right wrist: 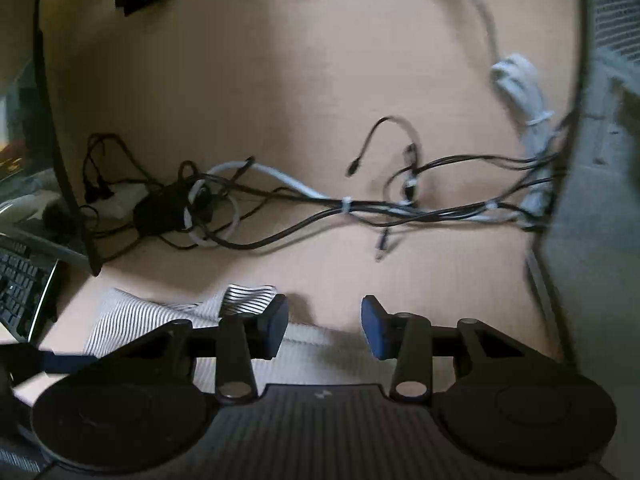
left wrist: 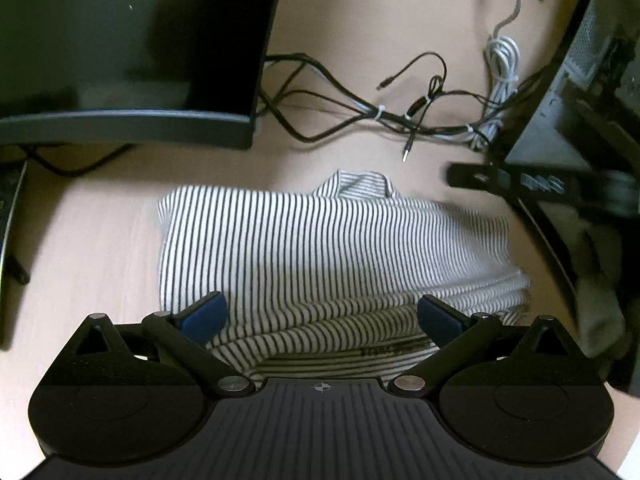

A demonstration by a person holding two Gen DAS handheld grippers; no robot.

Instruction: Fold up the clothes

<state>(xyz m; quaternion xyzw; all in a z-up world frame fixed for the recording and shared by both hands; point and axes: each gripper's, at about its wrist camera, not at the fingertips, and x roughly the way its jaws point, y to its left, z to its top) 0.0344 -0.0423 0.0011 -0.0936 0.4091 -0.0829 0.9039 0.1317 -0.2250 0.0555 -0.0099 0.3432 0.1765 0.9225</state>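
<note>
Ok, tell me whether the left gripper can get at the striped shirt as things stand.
Probably yes. The left gripper is open, and the folded striped shirt lies directly between and ahead of its fingers on the desk, with nothing in between.

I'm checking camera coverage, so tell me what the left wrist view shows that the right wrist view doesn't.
Only the left wrist view shows the whole folded striped shirt, its stacked layers between the open left gripper, and a monitor. Only the right wrist view shows a keyboard, a cable tangle with a black adapter, and the open right gripper over the shirt's far edge. Both share the desk, tied cables and shirt.
</note>
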